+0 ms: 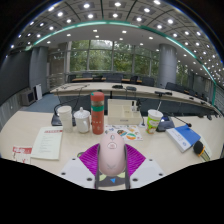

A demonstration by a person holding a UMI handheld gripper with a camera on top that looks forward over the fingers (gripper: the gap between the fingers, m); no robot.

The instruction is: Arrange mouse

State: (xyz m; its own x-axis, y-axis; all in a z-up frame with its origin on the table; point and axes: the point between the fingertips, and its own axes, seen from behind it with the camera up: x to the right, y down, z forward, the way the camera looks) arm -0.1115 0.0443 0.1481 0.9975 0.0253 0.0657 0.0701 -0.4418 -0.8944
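Observation:
A pale pink computer mouse [112, 160] sits between my two fingers, its nose pointing away from me. My gripper [112, 148] is shut on it. The purple pads [90, 158] press on its left and right sides. The mouse is over the near part of the light desk [30, 128]. Its underside is hidden, so I cannot tell whether it rests on the desk.
Just beyond the mouse stand a tall red can [97, 112], two white cups [66, 115], a green cup [153, 120] and a colourful flat box [125, 131]. An open booklet [47, 143] lies to the left. A blue book [183, 137] lies to the right.

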